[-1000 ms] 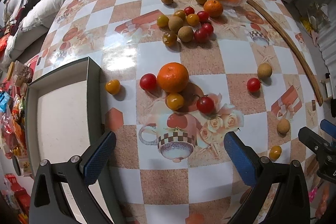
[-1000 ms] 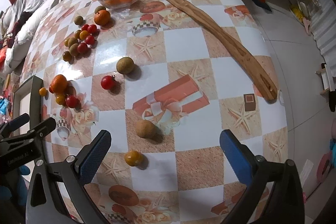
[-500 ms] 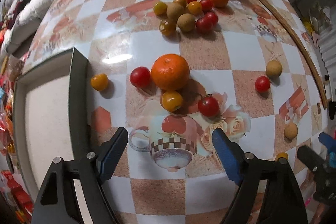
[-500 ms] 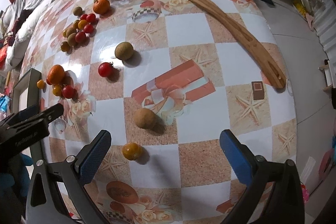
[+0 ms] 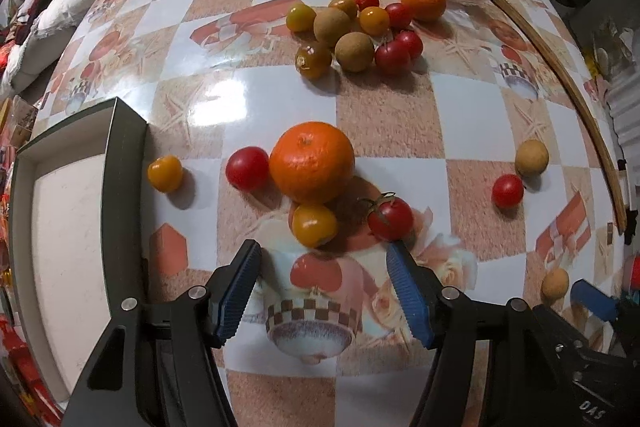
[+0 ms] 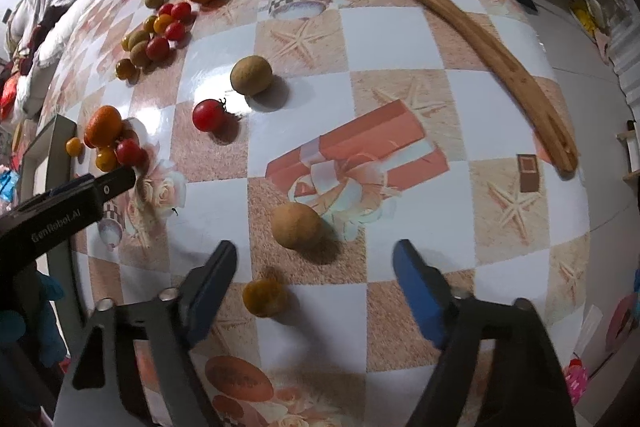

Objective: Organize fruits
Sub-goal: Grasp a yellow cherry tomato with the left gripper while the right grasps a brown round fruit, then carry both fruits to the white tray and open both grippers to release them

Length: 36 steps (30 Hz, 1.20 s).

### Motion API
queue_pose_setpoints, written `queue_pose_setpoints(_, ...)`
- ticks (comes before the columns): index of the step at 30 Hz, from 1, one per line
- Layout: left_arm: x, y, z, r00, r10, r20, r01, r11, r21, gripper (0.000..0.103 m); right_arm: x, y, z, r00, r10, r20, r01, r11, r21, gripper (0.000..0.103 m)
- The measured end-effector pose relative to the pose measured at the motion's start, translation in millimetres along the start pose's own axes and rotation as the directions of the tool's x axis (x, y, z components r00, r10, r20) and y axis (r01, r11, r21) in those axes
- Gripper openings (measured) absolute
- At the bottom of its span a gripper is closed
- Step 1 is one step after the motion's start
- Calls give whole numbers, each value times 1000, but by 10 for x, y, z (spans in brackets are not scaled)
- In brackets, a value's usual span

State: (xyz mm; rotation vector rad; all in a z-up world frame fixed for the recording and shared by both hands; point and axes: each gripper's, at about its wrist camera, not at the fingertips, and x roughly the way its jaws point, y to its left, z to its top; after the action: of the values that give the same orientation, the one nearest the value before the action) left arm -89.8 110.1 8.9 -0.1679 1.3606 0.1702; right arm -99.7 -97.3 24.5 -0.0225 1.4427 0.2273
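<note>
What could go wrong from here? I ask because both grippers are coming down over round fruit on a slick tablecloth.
The left gripper, fingers closing on nothing yet, sits near a yellow tomato touching the big orange; a nudge may scatter that cluster. The right gripper hangs between a brown fruit and a small yellow fruit, so it could clip either and roll it.

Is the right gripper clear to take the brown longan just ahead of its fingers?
Probably yes. The right gripper, jaws closing, holds nothing, and the brown longan sits alone ahead; the small orange fruit lies slightly off-line.
</note>
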Motion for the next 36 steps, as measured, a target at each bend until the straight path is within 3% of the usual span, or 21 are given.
queue_pose_setpoints(3,23,-6,55,1000,6,12,-6,1000,-2,68,34,55,20,1000,-14,7,14,1000,-20,72)
queue_pose_setpoints(7,20,-53,119,1000,6,25,-6,1000,-5,59,41,167,46,999,-50,15,51,996,-67,54)
queue_pose_setpoints(11,-7,-141,189,999,10,41,-11,1000,18,33,30,261,47,997,-72,20,73,992,-99,28)
queue_pose_setpoints(14,-36,-189,235,999,15,52,-16,1000,22,22,24,260,52,999,-49,22,50,996,-77,28)
queue_pose_setpoints(18,-53,-75,202,997,-46,58,46,999,10,22,5,220,42,1000,-9,22,10,999,-46,28)
queue_pose_setpoints(25,-218,59,135,994,-89,69,87,996,25,22,-158,60,-72,998,51,25,-50,999,-21,28)
queue_pose_setpoints(36,-525,277,-20,990,-102,95,99,994,36,22,-352,199,22,996,80,49,-79,997,-26,28)
